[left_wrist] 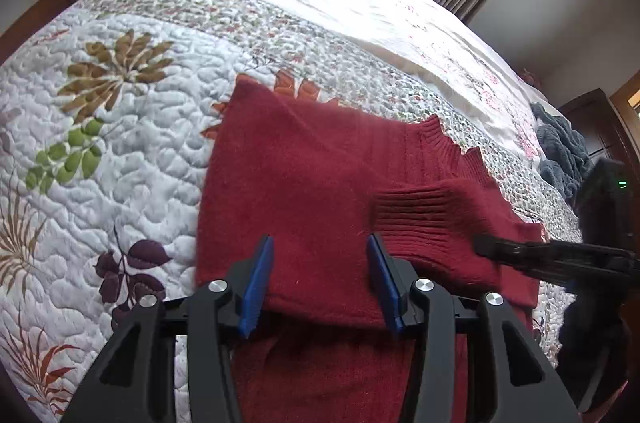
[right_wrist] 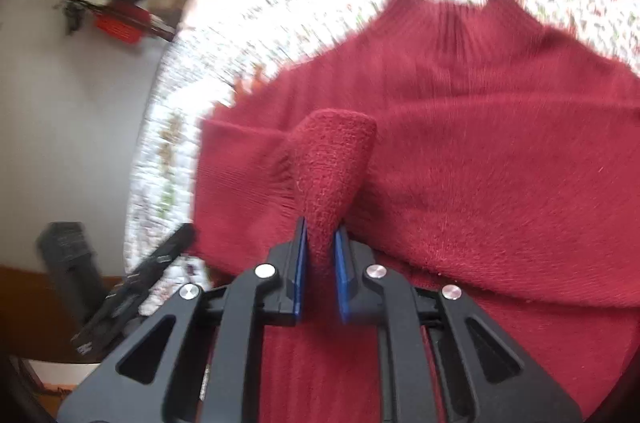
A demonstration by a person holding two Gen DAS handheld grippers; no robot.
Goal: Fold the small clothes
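Now, mid-fold | red sweater is spread on the quilt, frame centre | one cuff is laid across the body | right gripper is clamped on a sleeve fold | left gripper is held apart, empty | final folds are judged outstanding

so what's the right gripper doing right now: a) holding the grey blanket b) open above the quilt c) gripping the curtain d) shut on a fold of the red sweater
d: in the right wrist view the right gripper has its blue pads pinched on a bunched fold of the red sweater, while the left gripper stands open over it.
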